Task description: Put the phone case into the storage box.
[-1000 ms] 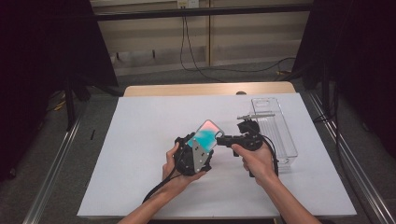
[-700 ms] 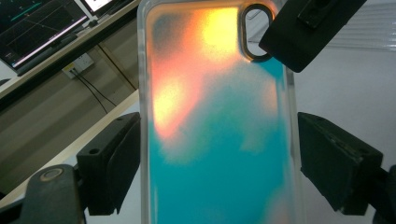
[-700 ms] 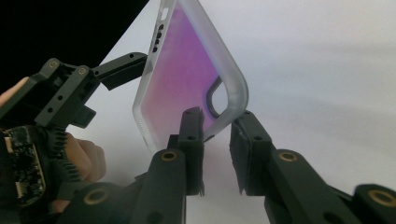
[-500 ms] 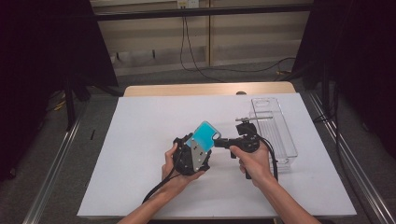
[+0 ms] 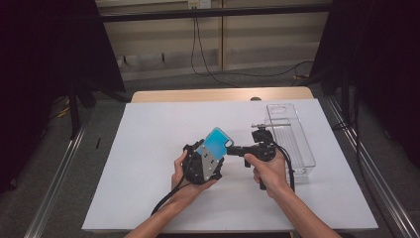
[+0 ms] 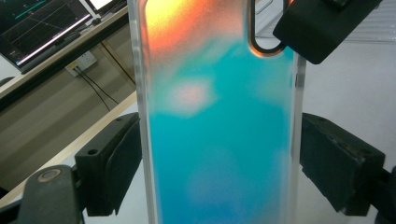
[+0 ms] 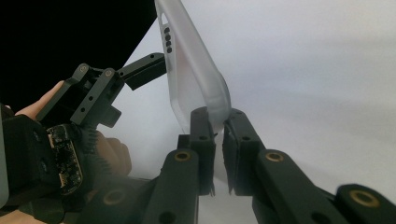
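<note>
A phone case with a teal-to-orange back and clear edges is held up over the table between both hands. My left gripper grips it by its long sides. In the left gripper view the case stands between the left gripper pads, which touch both edges; these jaws have just eased open slightly. My right gripper comes in from the right and is shut on the case's corner. In the right gripper view, my right gripper pinches the rim of the case.
A clear plastic box lies on the white table sheet just right of my right hand. Beyond the table's far wooden edge run cables and a dark frame. A monitor stands on a bench behind.
The case has tipped so that more of its teal face shows from above. The right gripper's jaws have closed on its corner. Both hands stay where they were.
</note>
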A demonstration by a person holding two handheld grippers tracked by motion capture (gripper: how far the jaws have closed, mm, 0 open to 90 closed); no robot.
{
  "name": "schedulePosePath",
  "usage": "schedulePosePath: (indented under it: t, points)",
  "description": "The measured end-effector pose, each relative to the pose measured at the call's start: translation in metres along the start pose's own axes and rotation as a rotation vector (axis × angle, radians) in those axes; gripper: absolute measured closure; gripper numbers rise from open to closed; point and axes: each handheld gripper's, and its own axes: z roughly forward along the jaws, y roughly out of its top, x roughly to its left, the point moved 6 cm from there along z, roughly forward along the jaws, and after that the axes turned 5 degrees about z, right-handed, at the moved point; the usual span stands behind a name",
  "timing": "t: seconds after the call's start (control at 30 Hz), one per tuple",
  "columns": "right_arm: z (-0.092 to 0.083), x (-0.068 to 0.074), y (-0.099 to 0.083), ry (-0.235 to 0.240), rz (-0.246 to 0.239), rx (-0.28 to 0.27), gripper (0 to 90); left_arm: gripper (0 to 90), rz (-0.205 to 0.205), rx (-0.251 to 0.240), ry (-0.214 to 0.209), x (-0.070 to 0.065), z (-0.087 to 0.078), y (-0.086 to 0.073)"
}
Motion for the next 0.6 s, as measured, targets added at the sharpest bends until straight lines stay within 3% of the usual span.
schedulePosePath:
  t: [0.4,0.47,0.6]
  points:
    - [0.0004,0.0000,0.0008,-0.012,-0.009,-0.007,84.7,15.0,-0.016,0.007,-0.038,-0.0014,0.0029,-0.0013]
    - [-0.0006,0.0007,0.0010,-0.002,-0.008,-0.007,85.7,13.1,-0.019,0.010,-0.060,-0.0031,0.0037,-0.0016]
    - [-0.0008,0.0009,0.0012,-0.017,-0.019,-0.011,85.7,14.0,-0.021,0.011,-0.060,-0.0032,0.0039,-0.0018]
